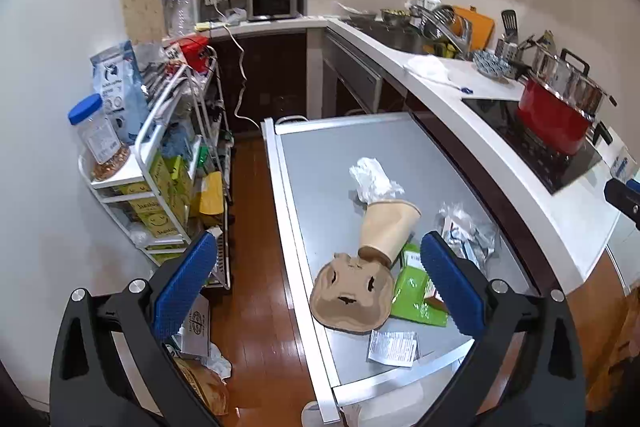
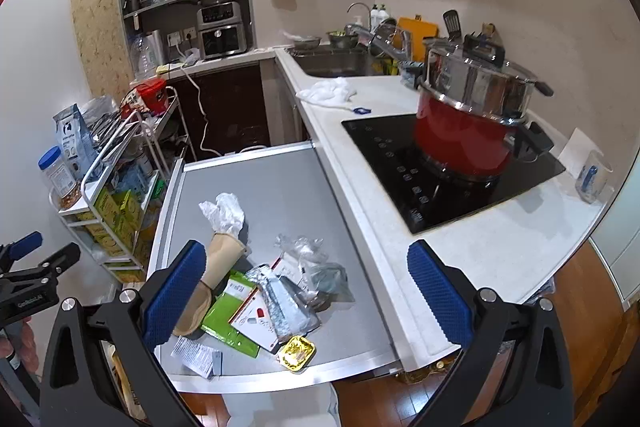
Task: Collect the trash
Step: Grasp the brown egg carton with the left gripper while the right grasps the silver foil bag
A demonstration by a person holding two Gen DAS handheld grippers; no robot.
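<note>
Both of your tongs stand wide and hold nothing: the left tongs (image 1: 318, 281) hover over the near end of the grey desk (image 1: 332, 155), and the right tongs (image 2: 306, 287) hang above the same heap from the side nearer the cooktop.

The trash lies bunched at the near end of the desk: a tan paper cup (image 1: 386, 229) on its side, a flattened brown pulp cup carrier (image 1: 352, 293) touching its base, a green packet (image 1: 416, 291) partly under both, a crumpled white tissue (image 1: 374, 179) at the cup's mouth, a printed slip (image 1: 392, 347) near the front edge, and in the right view a clear plastic wrapper (image 2: 316, 267) and a small yellow foil tray (image 2: 296, 351).

My advice is to start with the left tongs on the cup carrier, since it sits right between the blue pads (image 1: 182, 287). Come down over its raised edge rather than its flat middle, so one pad slides under the rim. Close gently; pulp crushes and slips. Lift straight up, or you will likely drag the cup and packet along.

No bin shows in either view, so find one before you lift.
</note>
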